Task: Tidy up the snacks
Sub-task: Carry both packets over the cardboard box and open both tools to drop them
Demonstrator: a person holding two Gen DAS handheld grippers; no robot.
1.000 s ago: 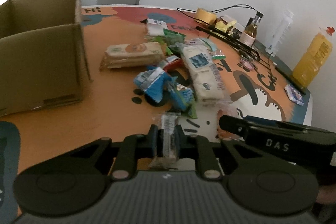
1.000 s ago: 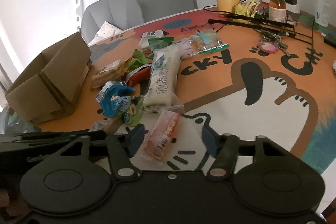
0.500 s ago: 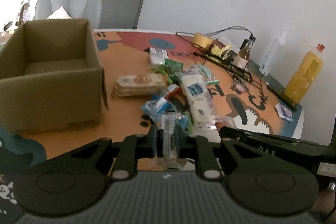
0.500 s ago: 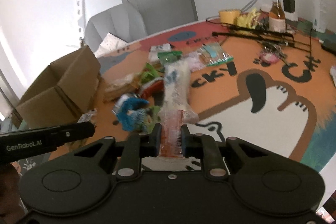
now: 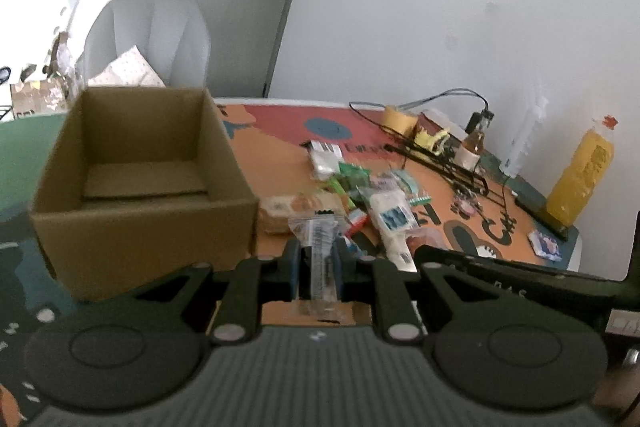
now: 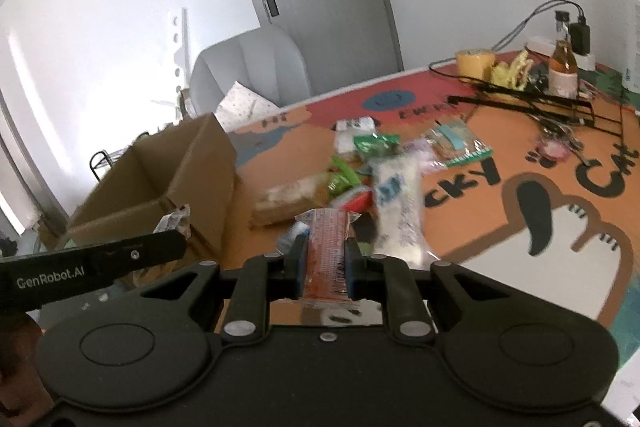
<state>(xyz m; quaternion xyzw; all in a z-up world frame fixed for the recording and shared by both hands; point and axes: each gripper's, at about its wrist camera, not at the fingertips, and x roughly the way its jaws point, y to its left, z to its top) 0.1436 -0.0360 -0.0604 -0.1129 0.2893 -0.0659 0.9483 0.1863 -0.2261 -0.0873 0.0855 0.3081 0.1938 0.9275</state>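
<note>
**A:** How many boxes do you count, starting from the left?

**B:** One cardboard box (image 5: 140, 179), open-topped, at centre left of your left wrist view. I see only a flat cardboard sheet on its floor. Your left gripper (image 5: 316, 261) is clenched on one clear-wrapped snack (image 5: 318, 247), held at lower centre of the frame, off the table (image 5: 280, 147) and just right of the box's near corner.

**A:** And the right one?

**B:** Your right gripper (image 6: 326, 263) is clamped on one orange-red snack packet (image 6: 326, 247), at lower centre of the right wrist view. The box (image 6: 168, 187) sits at centre left there, and your left gripper's black arm crosses the lower left in front of it.

**A:** What remains on the table?

**B:** One heap of loose snacks (image 5: 360, 203) mid-frame, right of the box; blur keeps you from counting them all. I can pick out one long white pack (image 6: 396, 203), one beige biscuit pack (image 6: 288, 201) and one green wrapper (image 6: 376, 143).

**A:** Further right?

**B:** One tape roll (image 5: 396, 119), one brown bottle (image 5: 474, 143), tangled black cables (image 6: 532, 103), and one orange juice bottle (image 5: 580, 175) at the right edge.
</note>
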